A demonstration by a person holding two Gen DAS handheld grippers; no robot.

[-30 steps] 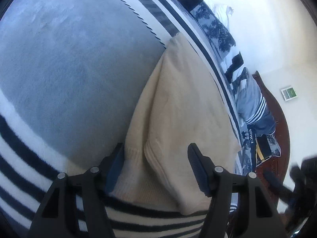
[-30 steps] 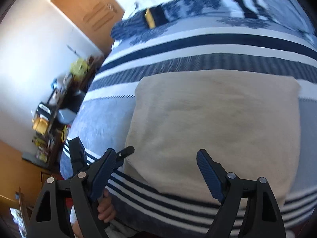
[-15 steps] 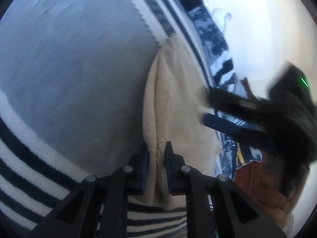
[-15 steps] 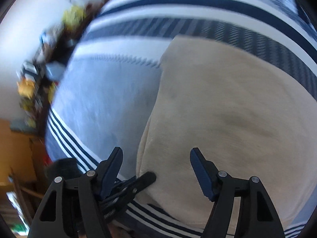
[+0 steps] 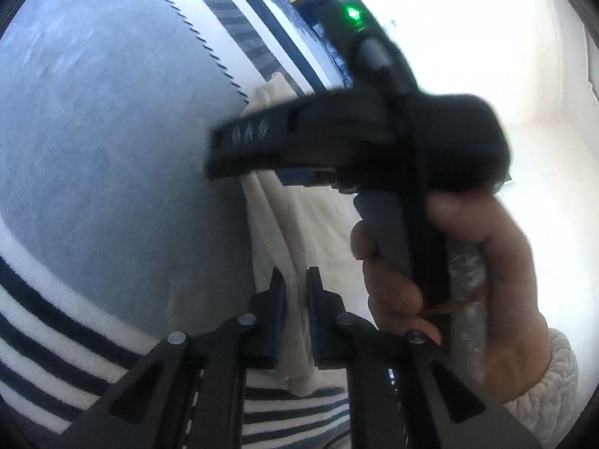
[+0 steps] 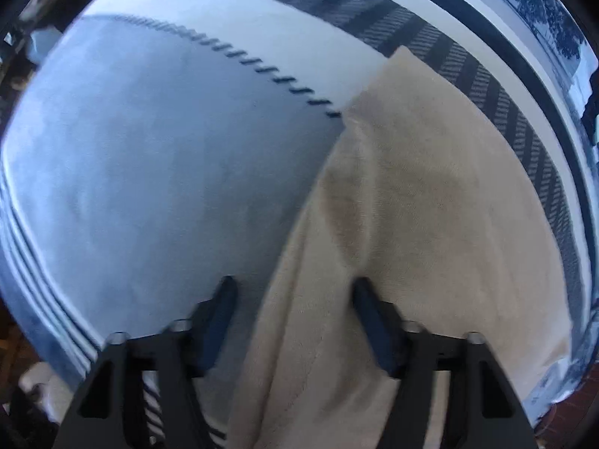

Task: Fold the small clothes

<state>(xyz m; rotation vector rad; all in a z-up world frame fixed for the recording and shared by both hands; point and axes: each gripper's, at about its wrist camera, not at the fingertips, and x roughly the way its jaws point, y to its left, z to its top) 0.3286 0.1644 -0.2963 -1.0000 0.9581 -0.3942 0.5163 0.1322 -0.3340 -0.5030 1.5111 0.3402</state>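
The cream garment (image 5: 295, 247) lies on the striped blanket (image 5: 112, 157), which covers a bed, with a pale blue-grey band of that blanket to its left. In the left wrist view the left gripper (image 5: 295, 318) has its two fingers drawn close together on the near left edge of the garment; a thick fold of cream cloth stands pinched between the pads, so this gripper is holding the garment. Farther along the same edge, the right gripper (image 5: 284, 149) comes in from the right side, held by a bare hand (image 5: 468, 280) with a white fleecy cuff at the wrist, and a small green light shines on its body. In the right wrist view the right gripper (image 6: 295, 303) has its fingers spread wide. The left edge of the garment (image 6: 430, 224) runs up between them: the left finger is over the blue-grey band of the blanket (image 6: 149, 168), just beside the cloth, and the right finger is over the cream cloth. Nothing is gripped between these fingers. Whether their tips touch the cloth, I cannot tell. The far corner of the garment reaches the dark grey stripes of the blanket.
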